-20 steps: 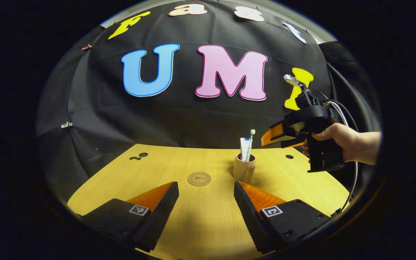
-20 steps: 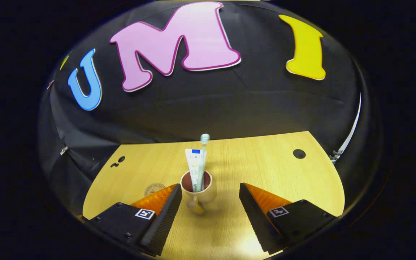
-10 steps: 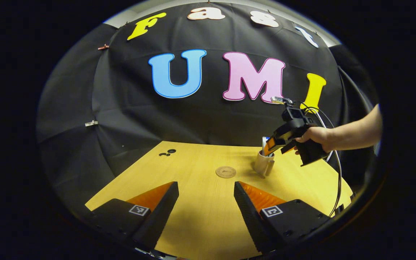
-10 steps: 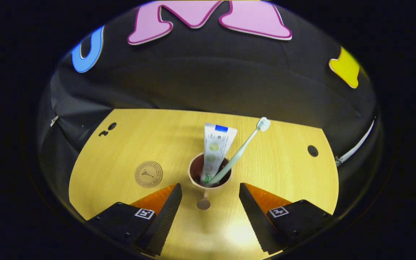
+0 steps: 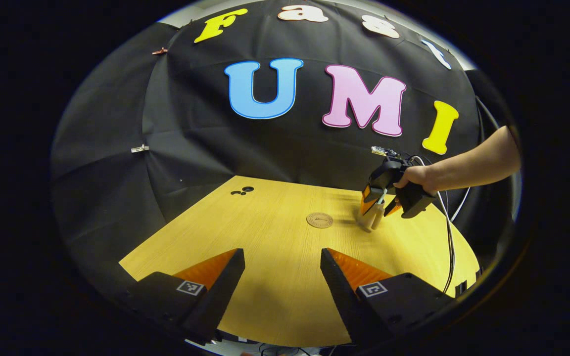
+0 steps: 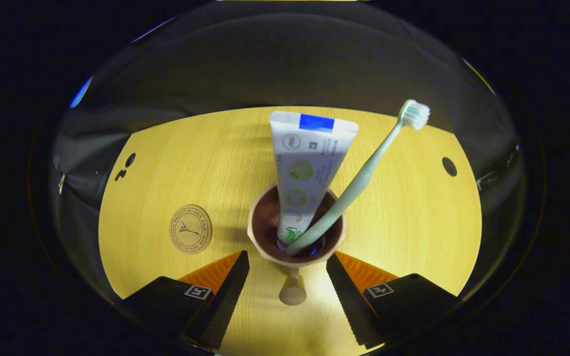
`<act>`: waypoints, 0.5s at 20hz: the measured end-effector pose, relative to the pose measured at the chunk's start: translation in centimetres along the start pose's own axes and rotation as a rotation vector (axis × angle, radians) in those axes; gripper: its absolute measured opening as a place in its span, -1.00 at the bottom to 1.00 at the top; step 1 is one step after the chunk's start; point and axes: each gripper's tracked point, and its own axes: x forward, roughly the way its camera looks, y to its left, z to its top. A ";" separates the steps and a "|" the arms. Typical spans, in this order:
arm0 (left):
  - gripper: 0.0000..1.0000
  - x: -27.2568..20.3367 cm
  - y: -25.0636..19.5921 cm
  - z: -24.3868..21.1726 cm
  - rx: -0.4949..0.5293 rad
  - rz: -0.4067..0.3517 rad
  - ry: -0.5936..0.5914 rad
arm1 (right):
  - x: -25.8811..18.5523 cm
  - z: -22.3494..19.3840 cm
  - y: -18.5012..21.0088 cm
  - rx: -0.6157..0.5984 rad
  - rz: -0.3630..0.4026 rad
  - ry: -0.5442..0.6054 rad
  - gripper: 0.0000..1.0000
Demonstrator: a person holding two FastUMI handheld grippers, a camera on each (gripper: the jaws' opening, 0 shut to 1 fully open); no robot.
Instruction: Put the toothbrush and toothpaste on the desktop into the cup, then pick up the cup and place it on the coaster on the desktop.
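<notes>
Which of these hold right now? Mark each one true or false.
1. The toothpaste tube stands in the cup. True.
2. The toothbrush lies flat on the desktop. False: it leans in the cup, bristles up.
3. The cup sits on the coaster. False: the coaster is bare, beside the cup.
4. The right gripper is open, a finger on each side of the cup. True.
5. The left gripper grips the coaster. False: it is open over bare desktop.

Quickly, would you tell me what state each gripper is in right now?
Left gripper: open, holding nothing.
Right gripper: open, fingers either side of the cup, not yet gripping it.
</notes>
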 end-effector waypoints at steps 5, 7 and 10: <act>0.95 0.8 0.2 -0.3 0.005 -0.003 0.015 | 2.1 -0.2 -1.0 0.005 -0.035 0.047 0.84; 0.95 1.0 0.2 -0.4 -0.006 -0.003 0.024 | 2.5 -0.2 -1.4 0.001 -0.045 0.059 0.76; 0.95 1.4 -0.1 -0.8 -0.014 -0.009 0.038 | 2.9 -0.3 -1.4 -0.034 -0.053 0.066 0.67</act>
